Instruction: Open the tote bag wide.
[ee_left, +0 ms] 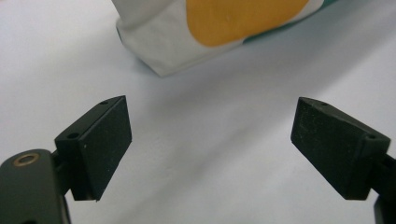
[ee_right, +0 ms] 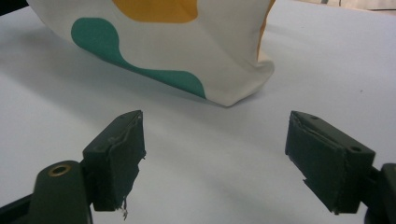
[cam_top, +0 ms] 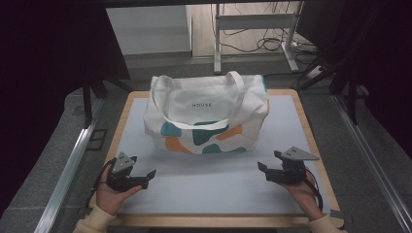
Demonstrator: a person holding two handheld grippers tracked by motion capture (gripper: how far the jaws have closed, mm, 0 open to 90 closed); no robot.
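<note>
Both pairs of jaws stand wide apart with nothing but bare mat between them. The left gripper rests low at the near left of the table, held in the person's left hand, and the right gripper sits at the near right in the right hand; each points inward and forward toward the tote bag, and neither touches it. In the left gripper view, the pads look smooth and whole, while in the right gripper view the pads are ragged, with torn edges and a loose shred at the bottom. The one bag lies on the pale grey mat toward the far middle of the wooden table, well apart from both grippers. It is off-white cloth with rounded teal and orange patches along its lower front, small dark lettering across the upper front, and two white strap handles, one drooping over the front in a loop and the other arching at the far right. Both gripper views cut the bag off at the top, showing just a lower corner each. The far side of the bag is hidden, and the lettering is too small to read with certainty.
</note>
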